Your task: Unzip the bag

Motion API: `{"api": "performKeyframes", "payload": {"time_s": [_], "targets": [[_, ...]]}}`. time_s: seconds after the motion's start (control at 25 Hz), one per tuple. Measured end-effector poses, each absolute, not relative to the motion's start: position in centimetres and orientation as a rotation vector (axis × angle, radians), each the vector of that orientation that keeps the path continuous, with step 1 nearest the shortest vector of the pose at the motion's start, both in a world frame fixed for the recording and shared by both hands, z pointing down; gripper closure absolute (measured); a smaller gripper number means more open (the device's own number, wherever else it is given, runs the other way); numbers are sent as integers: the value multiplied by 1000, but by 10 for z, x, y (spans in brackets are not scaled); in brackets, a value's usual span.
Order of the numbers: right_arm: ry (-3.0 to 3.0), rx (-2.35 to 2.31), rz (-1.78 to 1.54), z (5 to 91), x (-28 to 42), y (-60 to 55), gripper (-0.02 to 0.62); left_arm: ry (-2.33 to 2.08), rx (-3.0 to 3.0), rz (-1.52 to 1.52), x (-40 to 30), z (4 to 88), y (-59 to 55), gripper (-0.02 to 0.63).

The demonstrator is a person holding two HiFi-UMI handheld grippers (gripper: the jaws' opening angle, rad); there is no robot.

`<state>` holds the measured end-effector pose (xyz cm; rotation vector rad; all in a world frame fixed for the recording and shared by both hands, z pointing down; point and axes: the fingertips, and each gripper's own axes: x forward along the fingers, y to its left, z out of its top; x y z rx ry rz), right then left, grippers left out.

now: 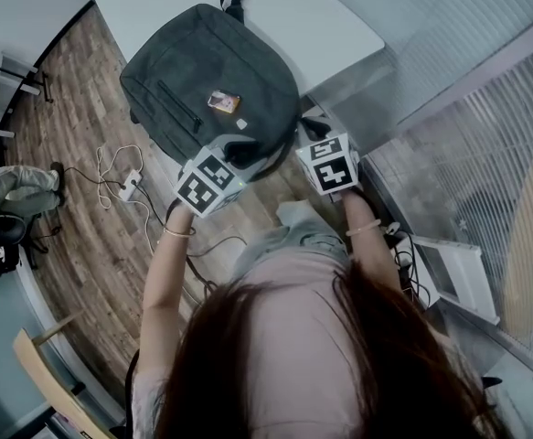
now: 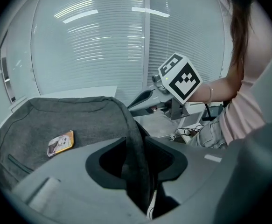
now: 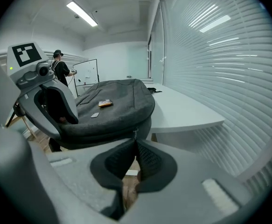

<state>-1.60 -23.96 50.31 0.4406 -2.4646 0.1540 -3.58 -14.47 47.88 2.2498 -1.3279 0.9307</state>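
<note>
A dark grey backpack (image 1: 202,80) lies flat on the white table (image 1: 330,26), with its near end hanging over the table's edge. An orange patch (image 1: 223,101) sits on its top face. My left gripper (image 2: 136,157) is shut on the bag's near edge, and a thick fold of grey fabric (image 2: 135,139) fills the gap between its pads. My right gripper (image 3: 136,141) is at the same end of the bag (image 3: 112,106), to the right. Its fingertips meet on a small metal zipper pull (image 3: 135,134). In the head view both grippers (image 1: 243,154) (image 1: 304,133) sit at that overhanging end.
Window blinds (image 3: 229,55) run along the right of the table (image 3: 182,111). Below, the wooden floor holds a power strip (image 1: 129,183) with loose cables and a chair (image 1: 1,236) at the left. A person (image 3: 61,71) stands far back by a whiteboard.
</note>
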Motion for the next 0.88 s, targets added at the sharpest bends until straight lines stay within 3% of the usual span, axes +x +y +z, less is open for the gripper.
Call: {"api": "performKeyframes", "payload": {"time_s": [0.36, 0.88], "targets": [[-2419, 551, 57, 500, -13, -241, 583, -1367, 2281, 958, -37, 483, -143, 548], [-2393, 555, 37, 500, -16, -252, 583, -1267, 2273, 827, -38, 486, -142, 558]]}}
